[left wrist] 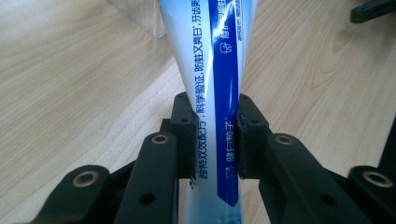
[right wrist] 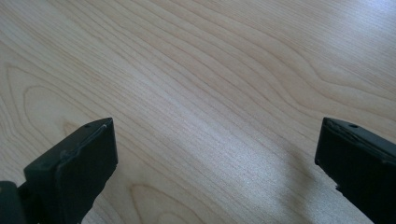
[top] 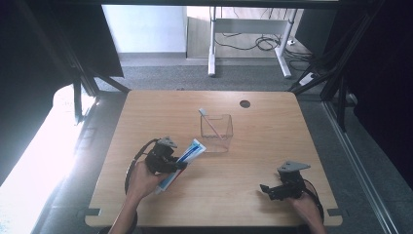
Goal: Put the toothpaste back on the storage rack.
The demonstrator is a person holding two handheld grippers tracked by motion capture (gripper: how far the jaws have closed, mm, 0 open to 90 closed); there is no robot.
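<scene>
A white and blue toothpaste tube [top: 187,155] is clamped across its middle by my left gripper [top: 179,165], at the table's front left. In the left gripper view both black pads press on the toothpaste tube [left wrist: 217,93], which runs up between them; my left gripper [left wrist: 215,140] is shut on it. Just right of the tube's far end stands a clear plastic cup [top: 216,132] with a pink toothbrush [top: 210,123] leaning inside. My right gripper [top: 265,189] rests low at the front right, open. Its jaws stand wide apart over bare wood, my right gripper [right wrist: 215,154] holding nothing.
The wooden table [top: 272,141] has a round cable hole [top: 245,103] near its far edge. A corner of the clear cup [left wrist: 140,18] shows beyond the tube. Dark frame posts stand at both sides, and a desk's legs rise on the floor behind.
</scene>
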